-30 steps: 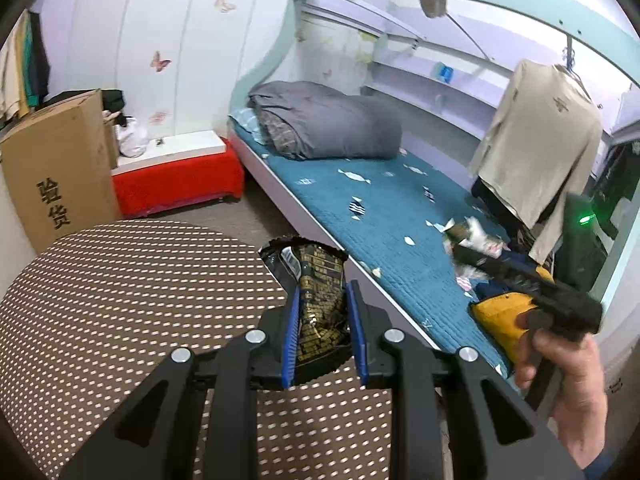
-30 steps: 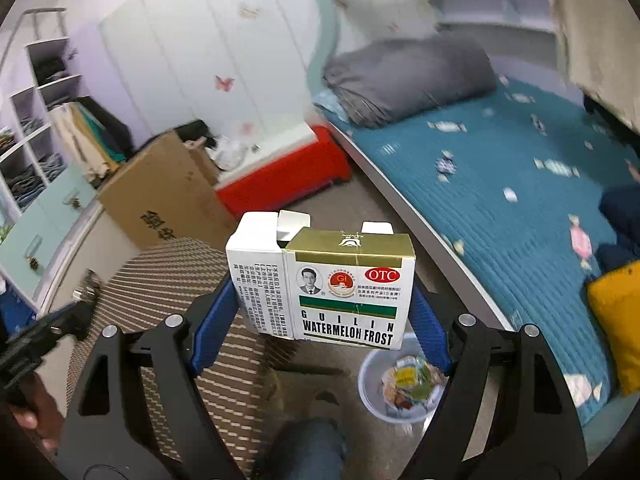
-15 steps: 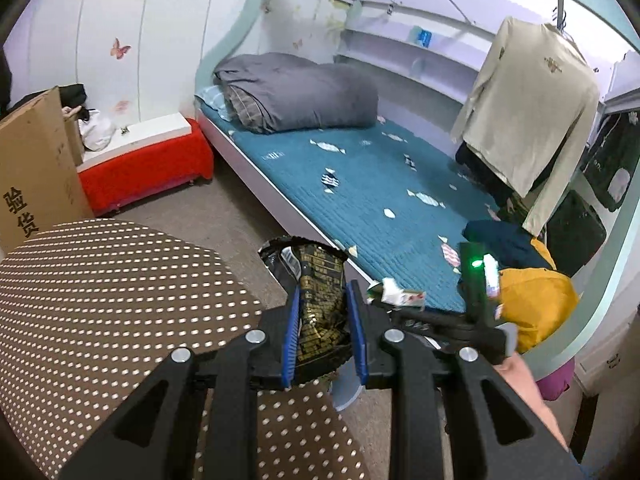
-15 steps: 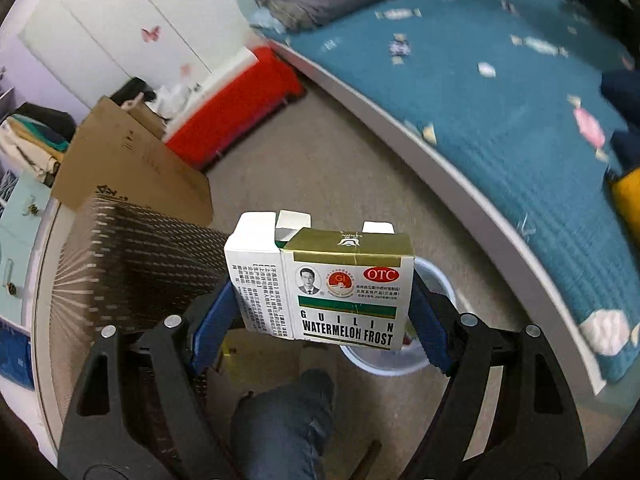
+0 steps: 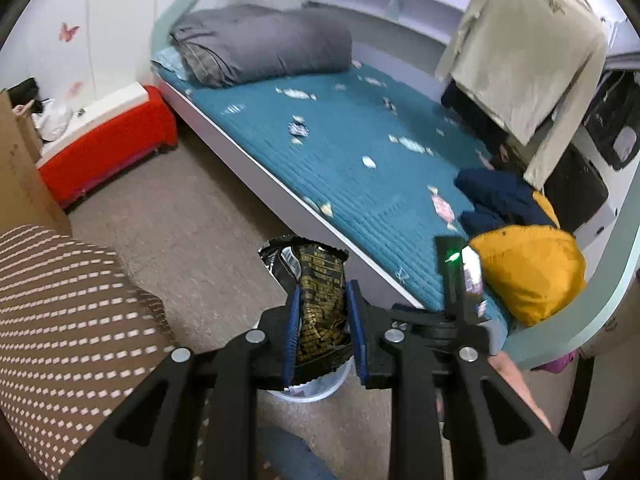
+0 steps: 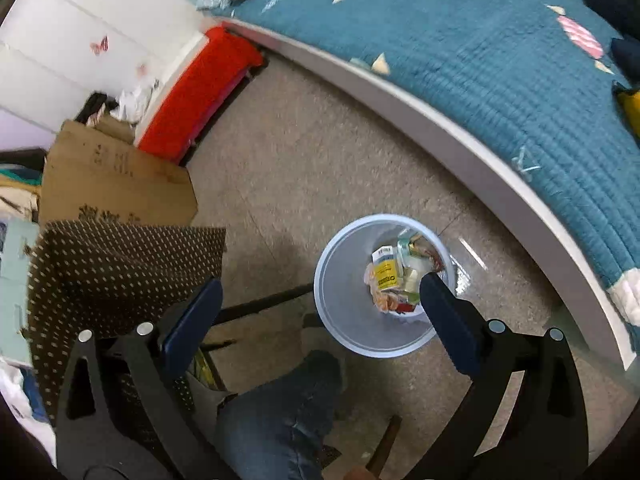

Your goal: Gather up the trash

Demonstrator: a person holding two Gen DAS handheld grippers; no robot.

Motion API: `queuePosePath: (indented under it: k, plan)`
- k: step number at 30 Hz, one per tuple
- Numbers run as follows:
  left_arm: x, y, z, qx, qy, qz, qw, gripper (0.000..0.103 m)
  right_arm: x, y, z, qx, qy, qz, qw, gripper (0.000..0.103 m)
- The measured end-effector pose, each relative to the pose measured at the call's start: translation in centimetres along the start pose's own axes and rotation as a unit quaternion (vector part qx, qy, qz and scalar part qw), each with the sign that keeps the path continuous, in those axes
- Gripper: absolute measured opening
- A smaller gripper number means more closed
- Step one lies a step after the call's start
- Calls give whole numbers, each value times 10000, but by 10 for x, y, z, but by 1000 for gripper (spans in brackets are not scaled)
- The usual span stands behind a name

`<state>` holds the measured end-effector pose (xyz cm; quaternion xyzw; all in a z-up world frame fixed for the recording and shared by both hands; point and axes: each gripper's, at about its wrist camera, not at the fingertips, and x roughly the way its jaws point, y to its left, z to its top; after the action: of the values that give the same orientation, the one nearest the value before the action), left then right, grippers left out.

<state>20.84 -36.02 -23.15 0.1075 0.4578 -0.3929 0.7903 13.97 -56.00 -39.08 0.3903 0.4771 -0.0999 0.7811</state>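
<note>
The left gripper (image 5: 322,326) stands closed on a crinkled black-and-gold foil snack wrapper (image 5: 318,300), its blue-padded fingers (image 5: 291,332) pressing the wrapper's flanks at mid-length while the top flares free above them. The right gripper (image 6: 316,322) hangs with its jaws spread wide and nothing between them, directly over a pale blue round plastic wastebasket (image 6: 348,320) on the speckled floor beside the white-edged bed with a teal quilted cover (image 6: 460,64); cartons and wrappers (image 6: 394,276) lie at the basket's bottom. The wrapper is probably very light, thin and limp — it should crush rather than resist, and its glossy film may slip or cling to the pads on release, so a mid-body pinch across the crumpled folds seems the surest hold. In the left wrist view the wastebasket (image 5: 316,390) shows only as a rim sliver below the gripper, so whether the wrapper sits squarely above the opening cannot be judged. The brown dotted tablecloth (image 5: 68,312) is cut off at the frame edge, and motion blur softens the bed.
</note>
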Motion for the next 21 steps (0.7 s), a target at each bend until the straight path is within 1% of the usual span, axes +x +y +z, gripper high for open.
queuePosePath:
  k: [4, 6, 7, 8, 9, 10, 11, 12, 16, 21]
  plan:
    - [28, -7, 3, 66, 331, -61, 9994, 23, -29, -9, 3, 78, -358, 67, 9993, 97]
    - [38, -10, 4, 112, 427, -50, 9990, 26, -42, -10, 4, 67, -513, 101, 9986, 97]
    - [44, -13, 6, 185, 512, -45, 9985, 30, -48, -10, 5, 56, -584, 119, 9982, 97]
    - [47, -15, 7, 210, 558, -6, 9982, 47, -57, -9, 6, 41, -670, 153, 9976, 97]
    - [48, -15, 9, 190, 552, 89, 9983, 77, -64, -9, 6, 34, -733, 171, 9972, 97]
    - [46, -14, 10, 148, 474, 211, 9985, 89, -68, -7, 6, 29, -779, 181, 9968, 97]
    - [42, -13, 11, 101, 355, 296, 9989, 95, -75, -5, 6, 9, -860, 197, 9961, 97]
    - [41, -12, 12, 64, 289, 333, 9990, 95, -80, -4, 6, -16, -908, 207, 9957, 97]
    - [27, -6, 10, -141, 288, 524, 9981, 95, -99, 3, 3, -142, -1049, 223, 9941, 97]
    - [-8, -6, 1, -189, -33, 674, 9975, 95, -117, 17, -7, -283, -1207, 262, 9919, 97]
